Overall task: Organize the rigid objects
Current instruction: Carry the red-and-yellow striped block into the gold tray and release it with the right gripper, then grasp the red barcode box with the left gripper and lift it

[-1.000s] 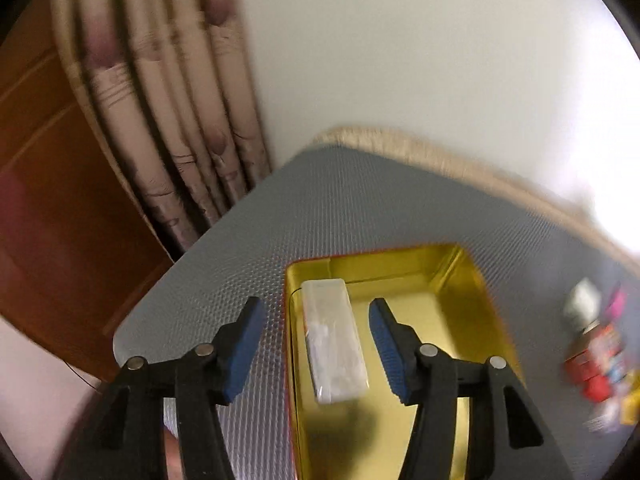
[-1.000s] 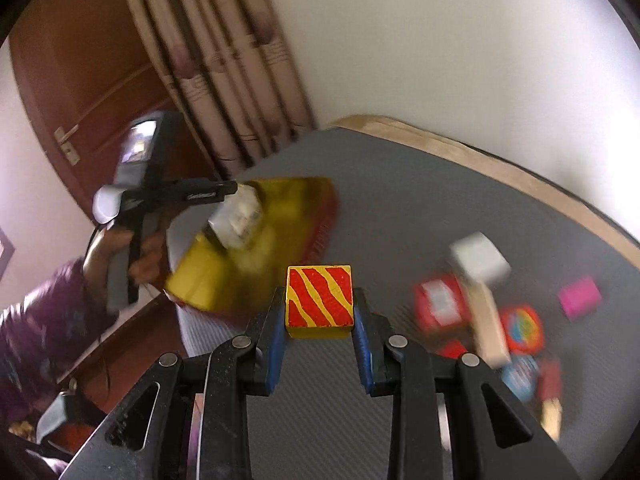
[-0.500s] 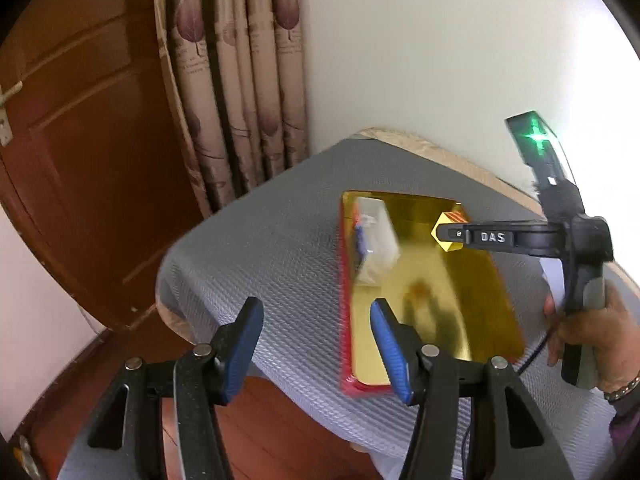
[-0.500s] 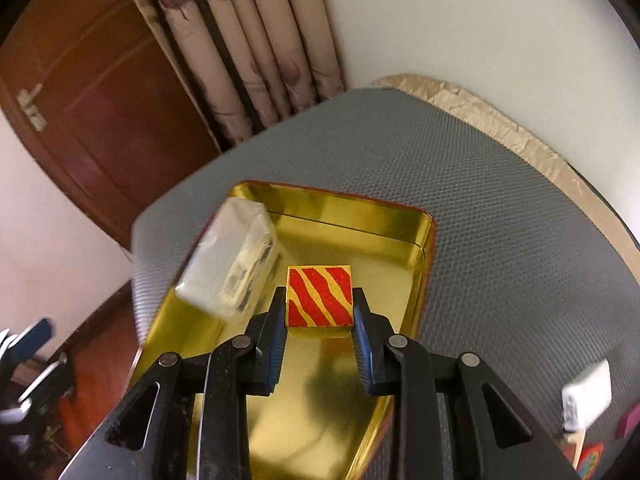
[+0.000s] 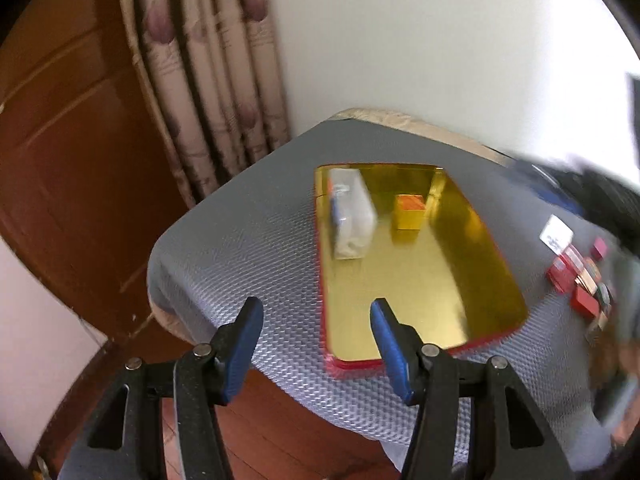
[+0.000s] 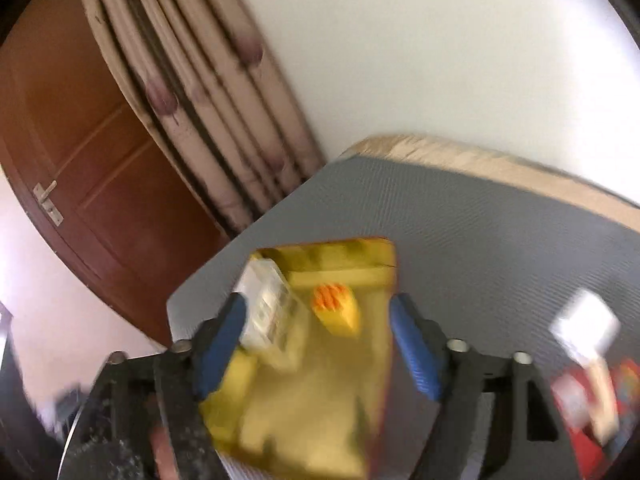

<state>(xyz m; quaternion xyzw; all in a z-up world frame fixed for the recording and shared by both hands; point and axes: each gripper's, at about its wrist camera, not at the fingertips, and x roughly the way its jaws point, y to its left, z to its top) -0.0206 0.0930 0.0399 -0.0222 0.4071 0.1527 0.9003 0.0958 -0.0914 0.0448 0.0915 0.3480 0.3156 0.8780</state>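
Having set the striped block in the gold tray, your right hand-held gripper stands released, left hand-held gripper likewise released; next, collect from the loose pile.

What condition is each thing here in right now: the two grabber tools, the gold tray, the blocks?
Left gripper: open, empty.
Right gripper: open, empty, above the tray.
Gold tray: lidless, flat on the grey mat.
Clear plastic box: lying in the tray.
Striped yellow block: resting in the tray.
Loose blocks: outside the tray, on the mat.
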